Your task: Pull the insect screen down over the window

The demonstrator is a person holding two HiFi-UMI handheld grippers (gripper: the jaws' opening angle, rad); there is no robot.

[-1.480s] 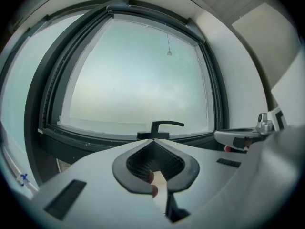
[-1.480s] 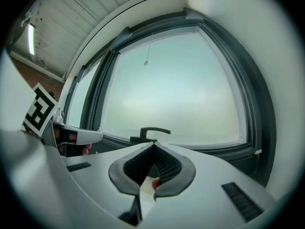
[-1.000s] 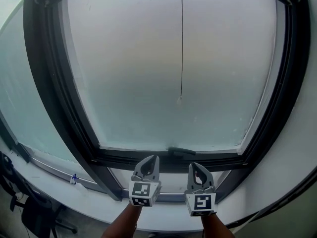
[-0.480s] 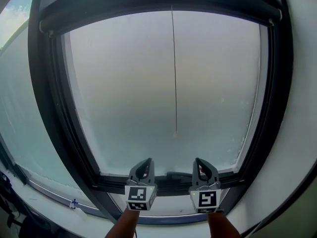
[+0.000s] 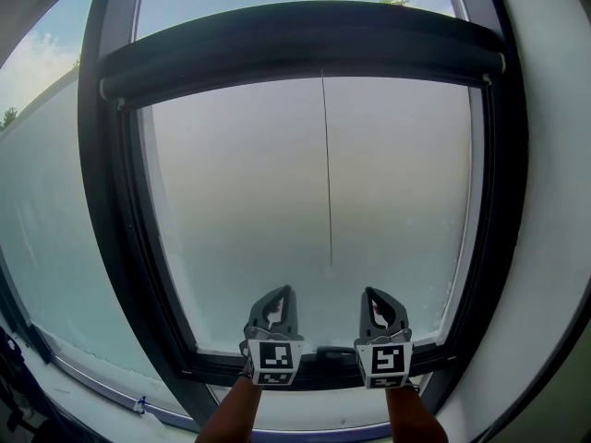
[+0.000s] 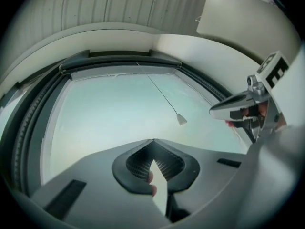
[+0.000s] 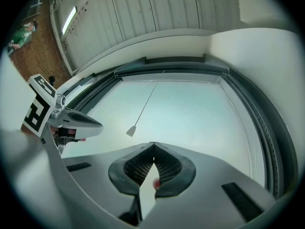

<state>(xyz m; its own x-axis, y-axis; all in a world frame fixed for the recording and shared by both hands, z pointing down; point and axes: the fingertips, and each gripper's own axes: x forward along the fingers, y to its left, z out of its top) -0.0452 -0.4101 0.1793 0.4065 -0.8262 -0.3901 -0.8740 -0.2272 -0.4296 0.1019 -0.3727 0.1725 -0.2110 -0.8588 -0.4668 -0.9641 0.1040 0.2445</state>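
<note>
Left hand-held gripper and right hand-held gripper, both closed and empty, near the pull cord — open one, clamp just above the toggle, draw straight down.

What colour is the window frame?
The window frame is black; the head view shows it best.
</note>
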